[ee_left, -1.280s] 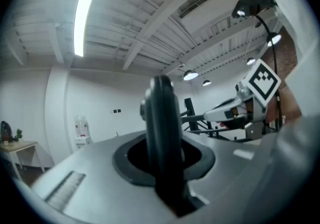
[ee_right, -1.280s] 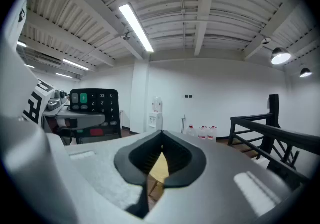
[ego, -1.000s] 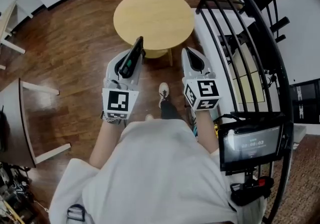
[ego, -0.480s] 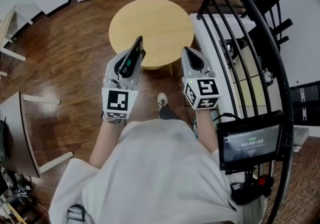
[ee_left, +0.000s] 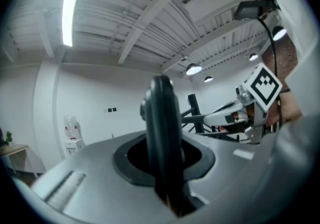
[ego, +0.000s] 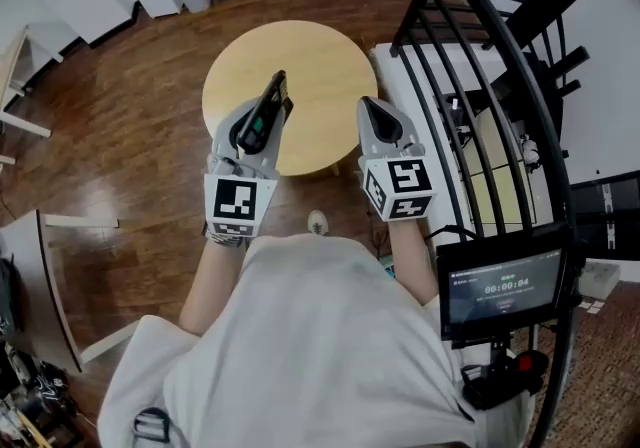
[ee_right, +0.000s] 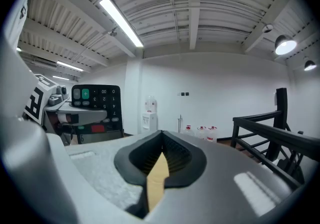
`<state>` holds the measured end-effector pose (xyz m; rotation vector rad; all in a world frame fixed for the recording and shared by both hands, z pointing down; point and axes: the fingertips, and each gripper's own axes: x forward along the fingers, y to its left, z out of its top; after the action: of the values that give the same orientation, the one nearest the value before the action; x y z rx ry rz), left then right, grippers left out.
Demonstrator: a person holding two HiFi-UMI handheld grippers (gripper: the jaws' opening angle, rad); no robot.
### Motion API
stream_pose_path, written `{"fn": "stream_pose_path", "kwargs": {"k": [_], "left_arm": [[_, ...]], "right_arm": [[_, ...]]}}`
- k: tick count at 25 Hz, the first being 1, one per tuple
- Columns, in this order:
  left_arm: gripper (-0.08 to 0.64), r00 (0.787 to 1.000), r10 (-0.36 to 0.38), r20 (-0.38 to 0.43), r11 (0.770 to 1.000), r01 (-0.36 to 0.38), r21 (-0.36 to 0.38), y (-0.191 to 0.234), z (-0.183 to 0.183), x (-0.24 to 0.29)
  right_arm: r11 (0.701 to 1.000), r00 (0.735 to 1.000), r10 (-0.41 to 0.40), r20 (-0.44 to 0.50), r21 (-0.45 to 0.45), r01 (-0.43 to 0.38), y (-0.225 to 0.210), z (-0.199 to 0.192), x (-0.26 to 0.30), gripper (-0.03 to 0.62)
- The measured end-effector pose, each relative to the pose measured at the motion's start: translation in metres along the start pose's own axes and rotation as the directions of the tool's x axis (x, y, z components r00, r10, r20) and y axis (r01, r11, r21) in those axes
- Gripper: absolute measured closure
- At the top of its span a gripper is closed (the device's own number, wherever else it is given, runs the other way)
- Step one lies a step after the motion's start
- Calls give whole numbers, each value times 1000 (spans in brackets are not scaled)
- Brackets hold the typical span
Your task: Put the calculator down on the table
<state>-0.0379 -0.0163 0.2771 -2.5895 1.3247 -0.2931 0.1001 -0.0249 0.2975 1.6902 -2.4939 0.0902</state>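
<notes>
1. The left tongs are pinching the calculator by one end, so it is standing on edge above the jaws with its keys facing the right tongs.
2. The right tongs are pressed together and carrying nothing.
3. The calculator is being held in the air, seemingly over the near part of the round bench, and is not yet resting on it.
4. It is looking like a light, stiff plastic slab. Its smooth casing is probably making it prone to slipping or pivoting in a one-end pinch.
5. The bare casing rim, clear of keys and display, is looking like the safest place to hold. Laying it back-down before releasing is likely protecting the display.
</notes>
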Motion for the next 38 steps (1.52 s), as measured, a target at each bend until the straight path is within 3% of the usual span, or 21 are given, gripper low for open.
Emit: {"fn": "stream_pose_path", "kwargs": {"k": [3,6,14,17,20,24,28,33,38], "left_arm": [[467,1000,22,9,999,-22,-27,-1,6,31],[468,1000,22,-11,1000,-22,-6,0,3,55],[468,999,5,-53,999,-7,-38,15,-19,70],[467,999,-13,-50,999,11,-44,12,-20,73],[468,998,-33,-47,998,31,-50,12,-18,76],[468,999,-38,-37,998,36,-49,17,-13,76],[468,998,-52,-23,994,49,-101,18,-13,74],[468,989,-110,93,982,123,-145,28,-11,54],[468,987,-116,110,967,138,-213,37,-16,50]], "right_arm": [[999,1000,20,5,30,-21,-26,0,20,591],[999,999,36,0,32,-36,-47,0,39,591],[998,998,54,-18,43,-53,-46,-3,66,591],[990,992,123,25,62,-124,-37,0,60,591],[976,973,217,76,-16,-217,-16,12,55,591],[966,970,241,35,-105,-236,0,8,61,591],[965,965,260,-11,-16,-261,5,-6,67,591],[955,962,270,30,116,-272,32,-18,68,591],[922,941,339,-3,198,-332,50,-35,69,497]]}}
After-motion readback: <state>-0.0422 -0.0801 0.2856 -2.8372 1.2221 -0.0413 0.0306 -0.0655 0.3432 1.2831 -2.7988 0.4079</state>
